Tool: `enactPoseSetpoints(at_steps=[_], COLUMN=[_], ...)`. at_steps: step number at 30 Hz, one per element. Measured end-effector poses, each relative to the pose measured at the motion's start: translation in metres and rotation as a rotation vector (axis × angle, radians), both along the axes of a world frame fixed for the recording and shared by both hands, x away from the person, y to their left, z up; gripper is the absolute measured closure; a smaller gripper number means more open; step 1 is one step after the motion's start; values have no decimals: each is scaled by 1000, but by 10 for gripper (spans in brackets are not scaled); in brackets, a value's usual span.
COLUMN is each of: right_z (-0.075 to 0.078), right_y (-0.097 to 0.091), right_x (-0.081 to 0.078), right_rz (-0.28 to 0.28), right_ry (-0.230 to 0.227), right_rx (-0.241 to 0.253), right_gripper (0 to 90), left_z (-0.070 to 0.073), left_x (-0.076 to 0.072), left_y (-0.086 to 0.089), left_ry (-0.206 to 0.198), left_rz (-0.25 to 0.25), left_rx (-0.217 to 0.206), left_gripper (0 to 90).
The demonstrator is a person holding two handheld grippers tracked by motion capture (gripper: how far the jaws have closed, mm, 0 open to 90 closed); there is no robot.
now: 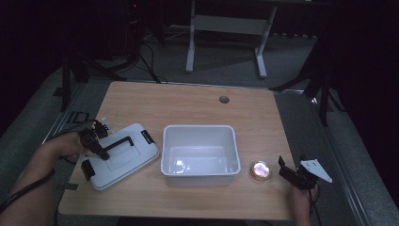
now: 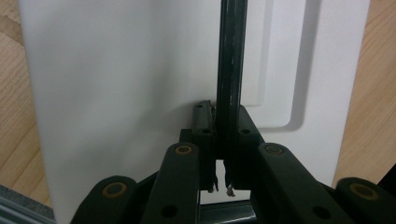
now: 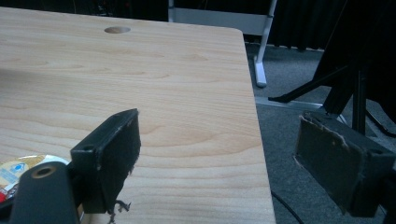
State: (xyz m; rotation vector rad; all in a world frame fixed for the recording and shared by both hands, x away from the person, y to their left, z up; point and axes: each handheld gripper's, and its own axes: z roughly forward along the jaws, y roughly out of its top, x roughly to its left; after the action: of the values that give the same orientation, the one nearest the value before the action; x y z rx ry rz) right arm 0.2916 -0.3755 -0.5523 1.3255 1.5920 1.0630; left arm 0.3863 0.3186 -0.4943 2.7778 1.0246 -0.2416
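So far, the lid's black handle [image 2: 230, 70] is clamped by the left gripper [image 1: 92, 140] beside the uncovered white bin [image 1: 199, 172], while the right gripper [image 1: 292, 173] is held open.

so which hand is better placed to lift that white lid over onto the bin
Left. Its tongs are shut on the black handle of the flat white plastic lid, beside the white rectangular plastic bin. The right tongs stand open at the table's far edge, holding nothing.

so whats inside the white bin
The white bin looks empty in the high view: bare bottom with a glare patch. Its near wall hides the strip of floor just behind it.
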Motion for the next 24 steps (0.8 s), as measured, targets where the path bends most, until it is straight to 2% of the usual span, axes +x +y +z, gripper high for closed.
enactPoseSetpoints(at_steps=[3,5,6,8,10,11,13,14,19,22,24], right_z=[0,0,0,0,0,0,1,2,8,8,10], right_y=[0,0,0,0,-2,-3,-5,-6,-15,-24,-30], right_x=[0,1,2,2,5,6,8,9,10,10,9], right_rz=[2,6,9,17,44,57,88,101,155,197,258], right_ry=[3,14,17,24,60,78,108,119,178,217,231], right_rx=[-3,-1,1,6,13,14,29,34,30,37,21], right_gripper=[137,137,136,134,133,133,133,133,133,134,136], left_z=[0,1,1,1,1,1,0,1,2,2,1], left_x=[-2,-2,-3,-3,-4,-4,-3,-2,-2,-2,-3], left_y=[0,-1,-1,-2,-3,-4,-3,-3,-2,-3,-3], left_ry=[0,-7,-4,-5,-26,-41,-36,-46,-25,-19,-21], left_rz=[-15,-7,-6,-18,-23,-28,-20,-28,-23,-30,-30], left_rx=[-18,-42,-43,-47,-30,-24,-19,-14,-39,-29,-22], left_gripper=[785,615,560,542,373,368,300,300,280,278,278])
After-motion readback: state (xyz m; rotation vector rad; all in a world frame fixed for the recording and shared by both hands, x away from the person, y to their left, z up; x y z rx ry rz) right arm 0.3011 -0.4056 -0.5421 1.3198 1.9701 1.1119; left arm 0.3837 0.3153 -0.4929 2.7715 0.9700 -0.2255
